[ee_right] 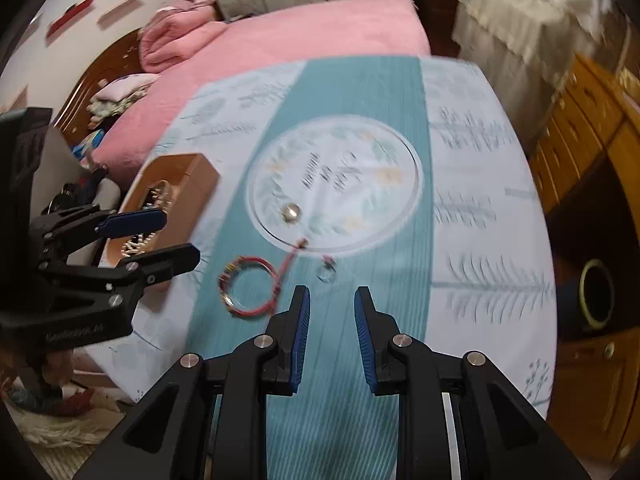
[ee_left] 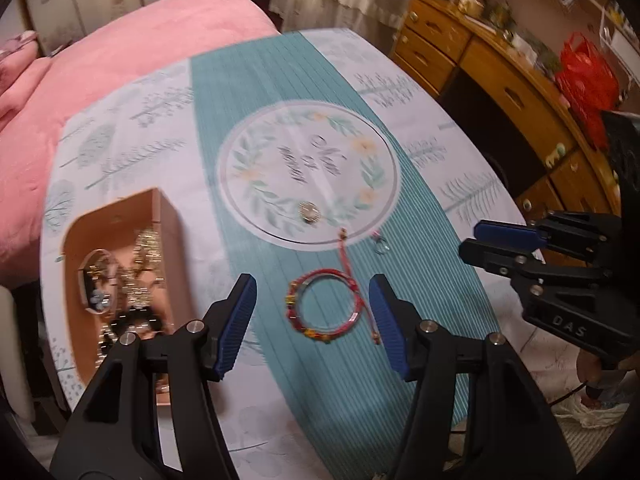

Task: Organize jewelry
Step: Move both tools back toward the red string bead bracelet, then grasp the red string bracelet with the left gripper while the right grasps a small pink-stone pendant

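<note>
The red bracelet [ee_left: 326,309] lies flat on the desk [ee_left: 420,128] between the wide-spread, empty left tongs [ee_left: 312,322], near the box [ee_left: 120,264]. Lower squarely, pinch one rim, mind its trailing cord. The right tongs [ee_right: 331,336], narrower and empty, probably suit the small blurred ring [ee_right: 327,272].

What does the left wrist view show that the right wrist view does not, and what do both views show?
Only the left wrist view shows the red bag on the wooden desk and the box's contents clearly. Only the right wrist view shows the folded pink blanket and the wooden headboard. Both show the red bracelet, the round silver piece, the small ring, the jewelry box and both open grippers, left gripper and right gripper.
</note>
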A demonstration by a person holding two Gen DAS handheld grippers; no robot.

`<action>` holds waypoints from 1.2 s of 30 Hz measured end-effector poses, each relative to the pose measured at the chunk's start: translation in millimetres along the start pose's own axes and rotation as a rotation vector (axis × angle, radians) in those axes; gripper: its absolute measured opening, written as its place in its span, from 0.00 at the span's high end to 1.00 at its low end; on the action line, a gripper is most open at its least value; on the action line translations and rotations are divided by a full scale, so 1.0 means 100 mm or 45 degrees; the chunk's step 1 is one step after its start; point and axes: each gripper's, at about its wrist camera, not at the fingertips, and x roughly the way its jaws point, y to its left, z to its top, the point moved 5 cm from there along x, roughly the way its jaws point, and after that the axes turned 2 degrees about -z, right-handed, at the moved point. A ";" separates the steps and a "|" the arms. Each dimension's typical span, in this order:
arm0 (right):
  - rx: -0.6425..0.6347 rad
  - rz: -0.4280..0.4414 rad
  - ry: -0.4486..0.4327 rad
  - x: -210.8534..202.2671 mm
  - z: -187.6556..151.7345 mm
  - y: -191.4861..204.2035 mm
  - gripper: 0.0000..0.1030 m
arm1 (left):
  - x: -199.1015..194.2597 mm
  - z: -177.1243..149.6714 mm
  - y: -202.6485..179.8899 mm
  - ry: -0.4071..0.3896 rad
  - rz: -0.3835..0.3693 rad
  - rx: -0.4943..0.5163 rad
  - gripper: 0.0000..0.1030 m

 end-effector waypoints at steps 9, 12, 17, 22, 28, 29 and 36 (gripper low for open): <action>-0.036 0.028 0.073 0.38 -0.04 -0.04 0.78 | 0.49 -0.13 -0.14 0.141 0.025 0.047 0.46; -0.065 0.050 0.086 0.48 0.02 0.02 0.78 | 0.59 -0.16 -0.09 0.175 0.028 0.005 0.46; -0.030 0.121 0.093 0.68 0.18 0.10 0.78 | 0.66 -0.20 0.02 0.202 0.032 -0.057 0.46; 0.010 0.130 0.071 0.84 0.32 0.14 0.78 | 0.70 -0.27 0.10 0.225 0.023 -0.113 0.46; -0.007 0.116 0.085 1.03 0.42 0.25 0.80 | 0.71 -0.36 0.21 0.234 0.003 -0.189 0.46; -0.018 0.104 0.090 1.07 0.42 0.26 0.82 | 0.70 -0.36 0.24 0.229 0.002 -0.199 0.46; -0.120 -0.010 0.056 1.19 0.40 0.40 0.90 | 0.71 -0.33 0.36 0.209 -0.001 -0.251 0.46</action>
